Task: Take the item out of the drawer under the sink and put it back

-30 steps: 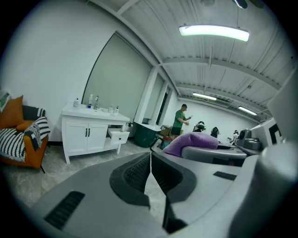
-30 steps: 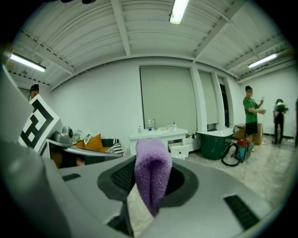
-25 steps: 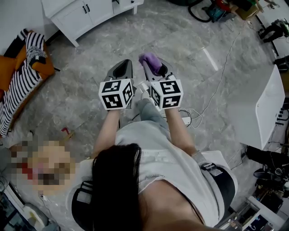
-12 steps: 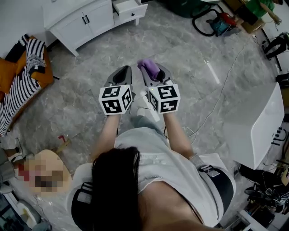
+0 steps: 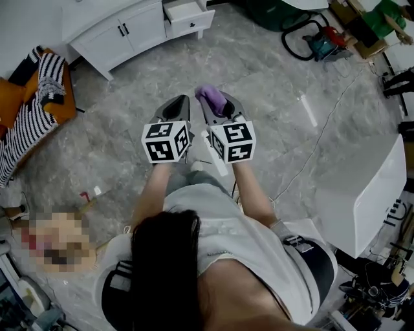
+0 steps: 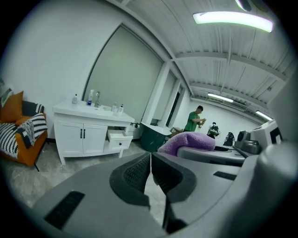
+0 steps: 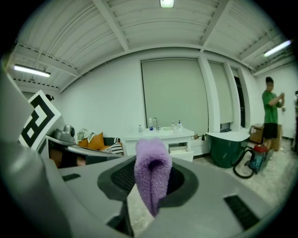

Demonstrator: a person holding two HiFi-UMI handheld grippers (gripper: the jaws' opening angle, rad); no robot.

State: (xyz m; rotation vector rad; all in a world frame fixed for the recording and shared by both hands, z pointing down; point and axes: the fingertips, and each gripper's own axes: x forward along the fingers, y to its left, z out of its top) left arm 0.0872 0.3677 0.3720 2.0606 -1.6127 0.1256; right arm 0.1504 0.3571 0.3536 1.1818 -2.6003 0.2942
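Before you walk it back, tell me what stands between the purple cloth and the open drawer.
Nothing visible does. The right gripper holds the purple cloth, and only bare floor lies between it and the open drawer of the white sink cabinet.

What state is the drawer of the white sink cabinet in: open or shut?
Open. The drawer juts out from the white cabinet, its hollow inside showing from above.

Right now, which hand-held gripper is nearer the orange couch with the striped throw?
Left. The left hand-held gripper is on the side toward the orange couch, with bare floor between them. The right hand-held gripper, shut on a purple cloth, sits beside the left one, farther off.
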